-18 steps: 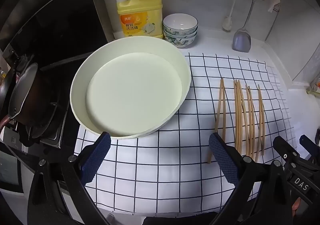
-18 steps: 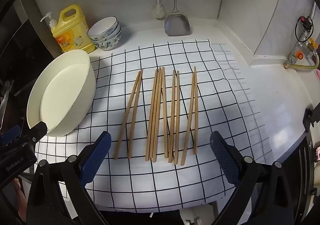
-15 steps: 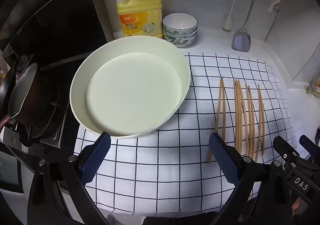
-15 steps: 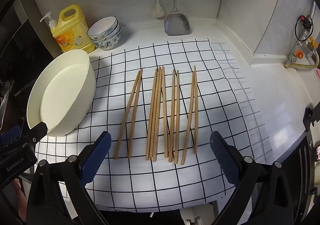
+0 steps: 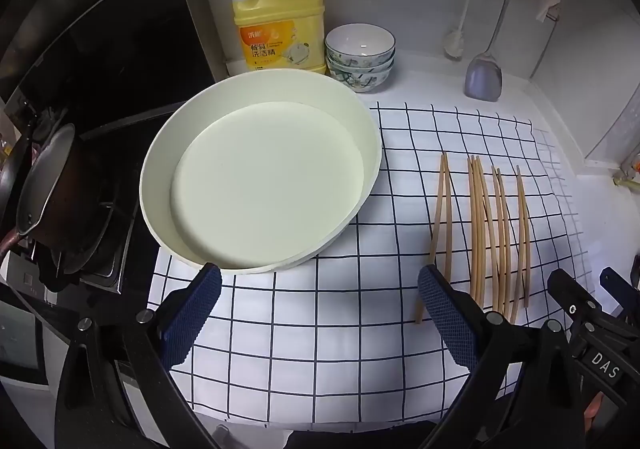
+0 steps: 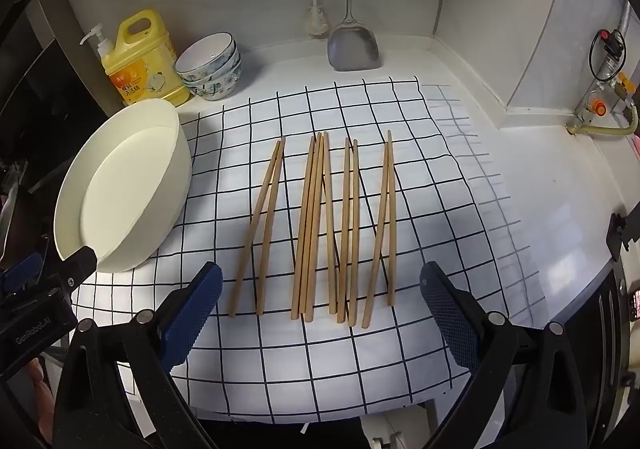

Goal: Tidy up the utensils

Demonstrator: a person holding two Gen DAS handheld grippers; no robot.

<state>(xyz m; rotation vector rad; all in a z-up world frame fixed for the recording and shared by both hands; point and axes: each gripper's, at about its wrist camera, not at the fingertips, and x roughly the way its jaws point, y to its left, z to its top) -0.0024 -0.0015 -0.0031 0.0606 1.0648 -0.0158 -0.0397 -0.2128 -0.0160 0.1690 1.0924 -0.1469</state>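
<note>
Legible markings: "DAS" on the right gripper (image 5: 600, 365); "GenRobot.AI" on the left gripper (image 6: 32, 329); Chinese characters on the yellow detergent bottle (image 5: 280, 25).

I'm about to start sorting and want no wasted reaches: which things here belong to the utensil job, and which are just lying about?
For the job:
- chopsticks loose on the checked cloth
- empty cream round tray
- left gripper and right gripper, both open

Lying about:
- yellow detergent bottle
- stacked bowls
- hanging spatula
- brush
- pan
</note>
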